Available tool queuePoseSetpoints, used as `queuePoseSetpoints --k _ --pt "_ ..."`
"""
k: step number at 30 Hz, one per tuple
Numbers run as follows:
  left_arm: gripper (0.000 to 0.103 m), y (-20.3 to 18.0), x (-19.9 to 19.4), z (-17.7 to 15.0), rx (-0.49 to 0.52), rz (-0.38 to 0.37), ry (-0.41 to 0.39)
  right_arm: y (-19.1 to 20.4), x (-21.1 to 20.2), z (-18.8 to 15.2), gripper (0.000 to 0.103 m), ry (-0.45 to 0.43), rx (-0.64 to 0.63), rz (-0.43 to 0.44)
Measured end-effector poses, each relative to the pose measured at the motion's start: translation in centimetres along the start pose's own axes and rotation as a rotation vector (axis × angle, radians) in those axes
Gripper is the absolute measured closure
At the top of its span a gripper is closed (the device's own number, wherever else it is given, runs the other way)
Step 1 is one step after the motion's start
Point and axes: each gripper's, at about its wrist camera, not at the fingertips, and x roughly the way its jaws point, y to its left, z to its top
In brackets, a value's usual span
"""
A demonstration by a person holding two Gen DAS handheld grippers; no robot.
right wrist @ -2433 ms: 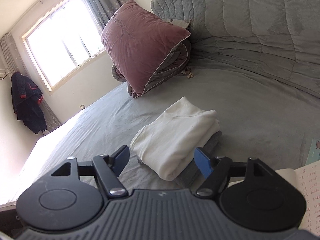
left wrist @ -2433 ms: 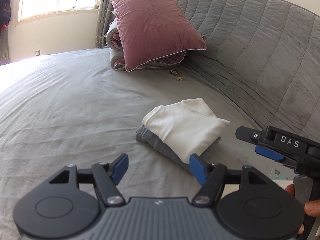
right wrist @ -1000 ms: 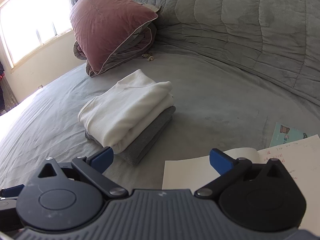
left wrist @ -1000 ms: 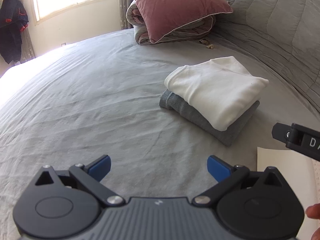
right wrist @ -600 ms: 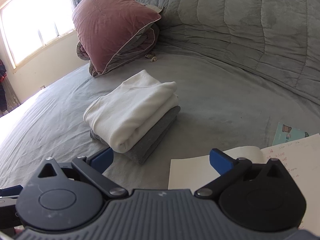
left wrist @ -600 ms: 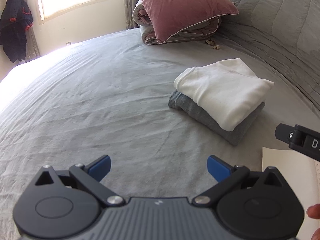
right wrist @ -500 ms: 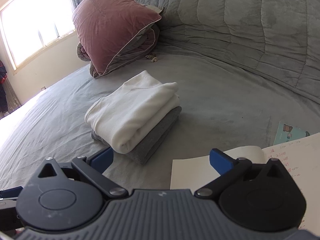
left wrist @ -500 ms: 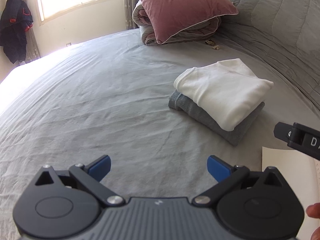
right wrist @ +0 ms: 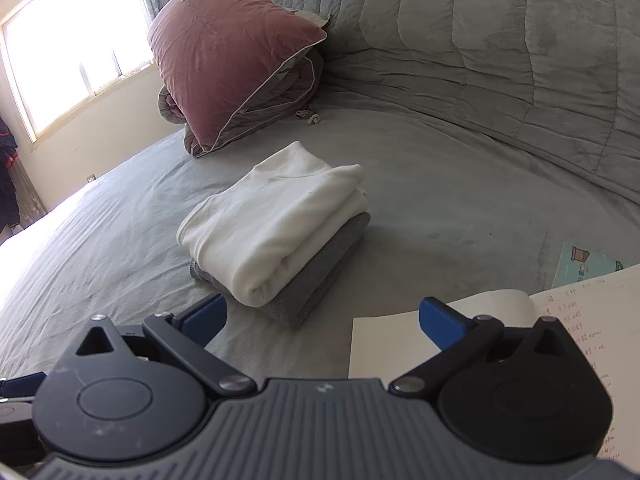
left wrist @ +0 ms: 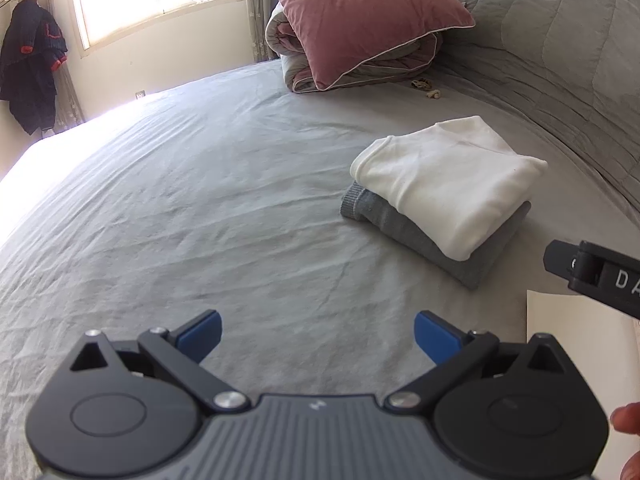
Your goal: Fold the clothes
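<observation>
A folded white garment (left wrist: 444,178) lies on top of a folded grey garment (left wrist: 404,228) on the grey bed sheet (left wrist: 224,200). The same stack shows in the right wrist view, white garment (right wrist: 272,220) over grey garment (right wrist: 316,280). My left gripper (left wrist: 318,336) is open and empty, above bare sheet, nearer than the stack and to its left. My right gripper (right wrist: 322,318) is open and empty, just short of the stack's near edge. Part of the right gripper's body (left wrist: 592,276) shows at the right edge of the left wrist view.
A mauve pillow (left wrist: 360,16) rests on a rolled grey quilt (left wrist: 360,72) at the head of the bed. A padded grey headboard (right wrist: 500,60) curves along the right. An open notebook (right wrist: 480,340) and a small card (right wrist: 584,264) lie near the stack. A dark jacket (left wrist: 28,80) hangs by the window.
Both grippers have pulled back from the stack and their jaws have opened wider since the earliest frames. In the last half second hardly anything has moved.
</observation>
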Motion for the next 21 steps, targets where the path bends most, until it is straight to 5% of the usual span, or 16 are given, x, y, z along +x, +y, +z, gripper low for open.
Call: queuePoseSetpoints --k 21 --pt "0.001 -0.70 -0.58 -0.06 0.024 0.011 -0.001 -0.16 -0.12 -0.03 0.000 0.005 0.003 0.005"
